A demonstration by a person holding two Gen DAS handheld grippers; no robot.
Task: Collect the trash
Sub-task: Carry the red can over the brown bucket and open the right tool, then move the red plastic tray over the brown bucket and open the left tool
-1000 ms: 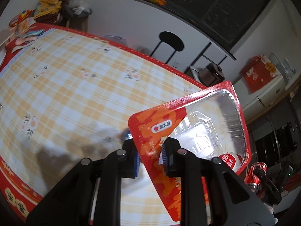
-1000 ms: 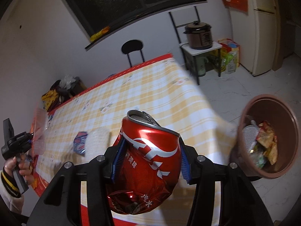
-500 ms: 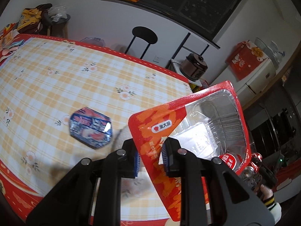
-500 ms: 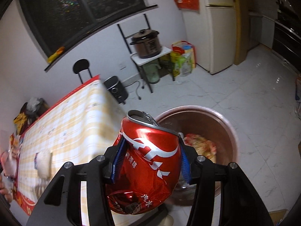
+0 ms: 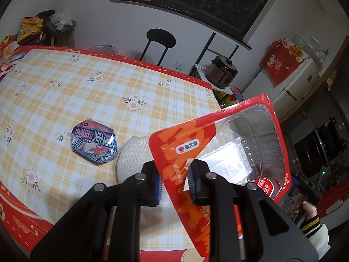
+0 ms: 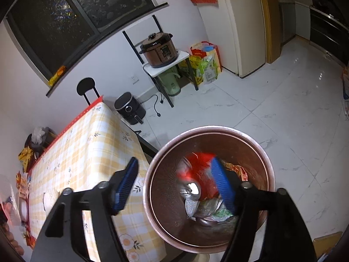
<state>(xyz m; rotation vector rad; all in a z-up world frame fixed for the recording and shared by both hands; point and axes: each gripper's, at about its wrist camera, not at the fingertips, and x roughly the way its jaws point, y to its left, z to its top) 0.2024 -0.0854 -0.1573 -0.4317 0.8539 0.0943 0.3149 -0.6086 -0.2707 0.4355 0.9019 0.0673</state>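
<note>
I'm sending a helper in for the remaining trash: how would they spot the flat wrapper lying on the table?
Find the table with the yellow checked, red-bordered cloth. Near its middle, towards the end by the cooker, lies a flattened foil wrapper. It is dark blue and red with bold lettering, unlike the plain white knobbly lump touching its edge.

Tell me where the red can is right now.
In the right wrist view the red can is a blur inside the brown bin, between the open right gripper's fingers, above the trash.
</note>
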